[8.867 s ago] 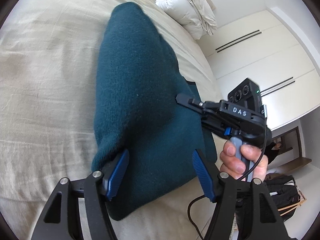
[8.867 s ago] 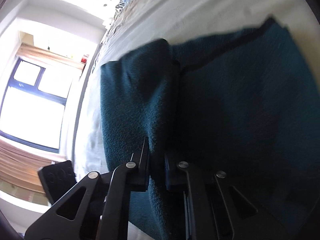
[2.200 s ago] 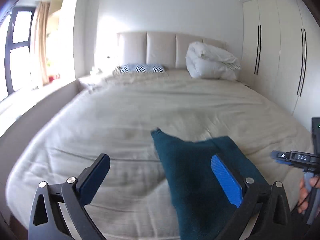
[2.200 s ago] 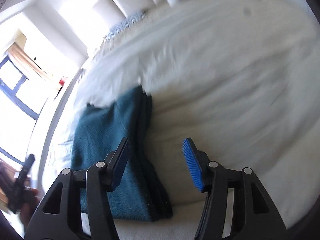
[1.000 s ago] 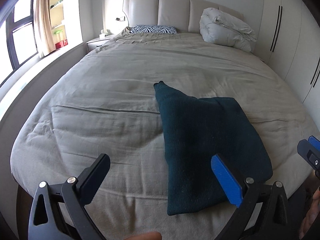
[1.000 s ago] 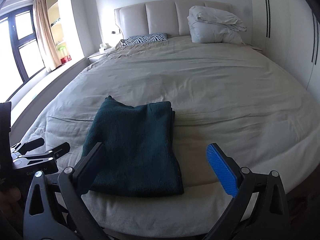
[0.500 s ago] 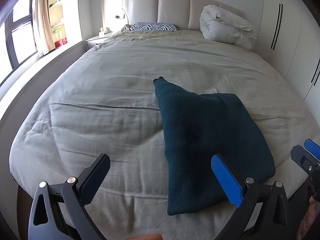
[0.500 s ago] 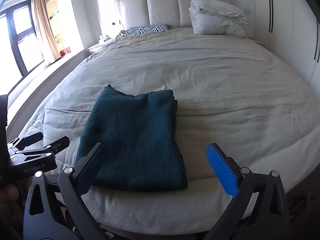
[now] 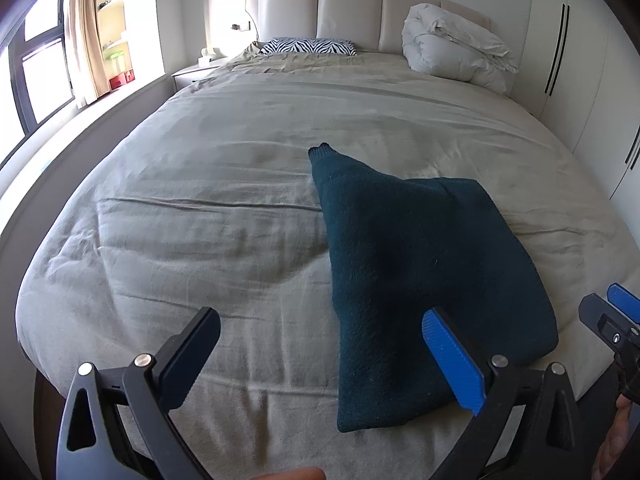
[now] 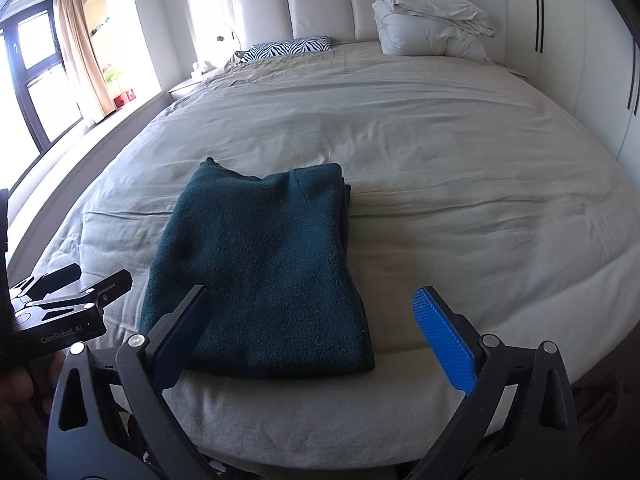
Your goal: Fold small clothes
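The dark teal knitted garment (image 10: 260, 264) lies folded on the beige bed cover (image 10: 460, 184), close to the foot edge of the bed. It makes a rough rectangle, and its long axis runs from the foot edge toward the headboard (image 10: 340, 4). One narrow corner sticks out at the far left end.

The right gripper (image 10: 316, 340) hangs above the foot edge with its jaws wide apart and nothing between them. The garment lies just ahead of it and a little to its left; the dark left finger overlaps the near edge in the picture. The left gripper (image 9: 320, 364) is also spread wide and holds nothing. From it, the garment lies ahead and to the right, behind its blue finger pad (image 9: 452, 360).

I judge that the fold looks finished. If one more touch is needed, the right gripper is nearer to the middle of the near edge, and the protruding corner is nearer to the left one.
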Motion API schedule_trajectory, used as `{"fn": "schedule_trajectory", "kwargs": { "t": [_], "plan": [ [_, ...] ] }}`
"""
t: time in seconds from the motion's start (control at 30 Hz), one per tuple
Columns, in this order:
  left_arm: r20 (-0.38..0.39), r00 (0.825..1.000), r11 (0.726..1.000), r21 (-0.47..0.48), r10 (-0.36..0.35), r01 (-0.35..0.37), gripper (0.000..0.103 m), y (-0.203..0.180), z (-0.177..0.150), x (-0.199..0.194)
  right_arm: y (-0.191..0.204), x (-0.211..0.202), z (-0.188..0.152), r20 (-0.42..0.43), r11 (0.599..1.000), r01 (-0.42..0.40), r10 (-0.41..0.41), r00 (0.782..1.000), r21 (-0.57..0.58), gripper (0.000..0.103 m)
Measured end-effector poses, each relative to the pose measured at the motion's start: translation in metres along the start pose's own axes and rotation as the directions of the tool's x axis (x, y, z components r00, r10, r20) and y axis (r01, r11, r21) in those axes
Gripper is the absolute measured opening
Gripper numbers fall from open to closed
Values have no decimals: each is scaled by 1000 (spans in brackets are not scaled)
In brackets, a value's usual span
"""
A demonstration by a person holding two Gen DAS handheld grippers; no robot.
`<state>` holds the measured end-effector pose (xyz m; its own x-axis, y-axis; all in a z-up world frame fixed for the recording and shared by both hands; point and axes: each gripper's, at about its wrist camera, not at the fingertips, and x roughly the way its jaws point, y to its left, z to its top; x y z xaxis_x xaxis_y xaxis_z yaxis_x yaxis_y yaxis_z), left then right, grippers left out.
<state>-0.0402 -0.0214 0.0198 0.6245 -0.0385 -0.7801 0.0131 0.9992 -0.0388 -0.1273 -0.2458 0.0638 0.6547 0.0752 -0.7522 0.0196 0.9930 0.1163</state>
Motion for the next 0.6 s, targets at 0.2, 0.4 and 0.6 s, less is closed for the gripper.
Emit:
{"fn": "schedule_trajectory", "kwargs": {
  "t": [0.2, 0.4, 0.6],
  "plan": [
    [-8, 1000, 1000, 0, 0, 0, 103, 1, -1, 3, 2, 6, -2, -16, 1000, 1, -1, 1000, -1, 102],
    [-15, 1000, 1000, -1, -2, 2, 103, 1, -1, 5, 2, 10, -3, -27, 1000, 1, -1, 1000, 0, 102],
    [-18, 1000, 1000, -2, -2, 2, 103, 1, -2, 6, 2, 14, -3, -34, 1000, 2, -2, 999, 2, 102]
  ]
}}
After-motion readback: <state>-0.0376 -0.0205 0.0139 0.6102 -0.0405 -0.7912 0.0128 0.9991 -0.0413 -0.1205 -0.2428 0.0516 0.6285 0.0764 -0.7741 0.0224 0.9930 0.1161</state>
